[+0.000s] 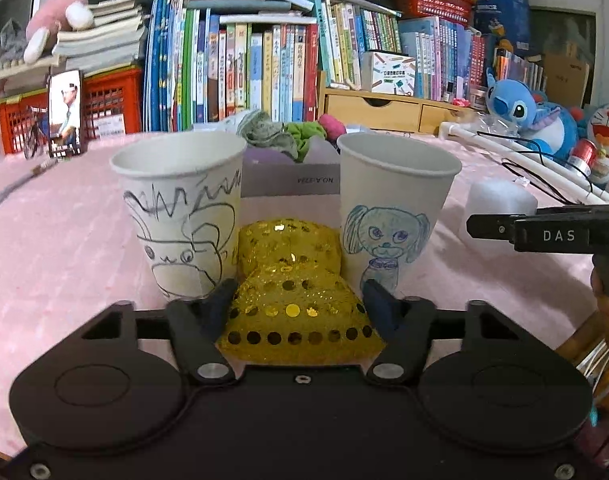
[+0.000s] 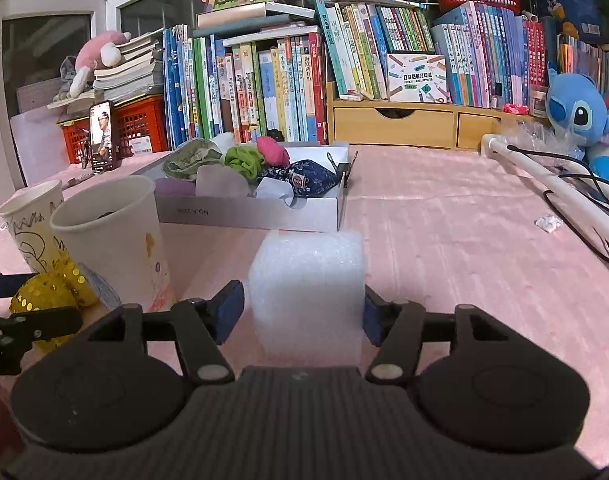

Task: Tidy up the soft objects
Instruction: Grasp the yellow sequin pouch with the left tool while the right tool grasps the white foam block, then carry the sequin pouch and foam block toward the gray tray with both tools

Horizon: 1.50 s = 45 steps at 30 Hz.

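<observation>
A gold sequined soft piece (image 1: 290, 280) lies on the pink tablecloth between two drawn-on paper cups (image 1: 180, 216) (image 1: 396, 208). My left gripper (image 1: 298, 298) is wide open, a finger on each side of the gold piece, not squeezing it. It also shows in the right wrist view (image 2: 52, 292). My right gripper (image 2: 302, 308) is open around a white foam roll (image 2: 308, 292); the right pad touches it and a small gap shows at the left pad. A white box (image 2: 256, 212) behind holds several soft items.
Books and wooden drawers (image 2: 392, 124) line the back. A phone (image 2: 101, 136) stands at the left by red crates. Plush toys (image 2: 580, 112), a white rod and black cables (image 2: 576, 184) lie at the right.
</observation>
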Tool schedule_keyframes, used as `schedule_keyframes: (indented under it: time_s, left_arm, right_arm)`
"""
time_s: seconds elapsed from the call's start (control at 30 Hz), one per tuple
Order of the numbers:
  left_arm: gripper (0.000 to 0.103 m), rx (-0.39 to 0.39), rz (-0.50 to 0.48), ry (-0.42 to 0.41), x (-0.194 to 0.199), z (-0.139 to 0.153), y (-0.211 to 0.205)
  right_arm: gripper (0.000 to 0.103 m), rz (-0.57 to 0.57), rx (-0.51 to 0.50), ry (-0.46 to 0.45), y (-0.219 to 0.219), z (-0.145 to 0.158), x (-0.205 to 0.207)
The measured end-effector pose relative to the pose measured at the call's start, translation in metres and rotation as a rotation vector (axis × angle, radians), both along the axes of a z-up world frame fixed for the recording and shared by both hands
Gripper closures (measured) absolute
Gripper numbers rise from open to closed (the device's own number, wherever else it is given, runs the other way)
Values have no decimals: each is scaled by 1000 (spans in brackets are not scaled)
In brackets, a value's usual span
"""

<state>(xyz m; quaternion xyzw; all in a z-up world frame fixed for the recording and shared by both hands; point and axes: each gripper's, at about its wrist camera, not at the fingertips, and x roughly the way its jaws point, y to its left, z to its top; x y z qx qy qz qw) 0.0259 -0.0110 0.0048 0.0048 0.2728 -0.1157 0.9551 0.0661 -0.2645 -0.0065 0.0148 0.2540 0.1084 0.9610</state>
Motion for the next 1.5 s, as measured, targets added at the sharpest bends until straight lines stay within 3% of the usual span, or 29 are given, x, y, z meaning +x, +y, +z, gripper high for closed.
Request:
schedule_keyframes:
  time_s: [0.13,0.3,1.2,1.5]
  left_arm:
    - [50,16,-3,-11,-2,1,0]
    - [54,10,-6,-24,-7,7,-1]
    - [55,-19,-28,-140,-16,63,3]
    - [55,-43,-17,-140,-13,73,10]
  right_arm:
    - [28,-2,5,0,0,-1,0]
    - [47,-7,7,-7,1,0,1]
    - [47,24,40,-89,9,22,-3]
    - [47,29,53,-107,11,29,-4]
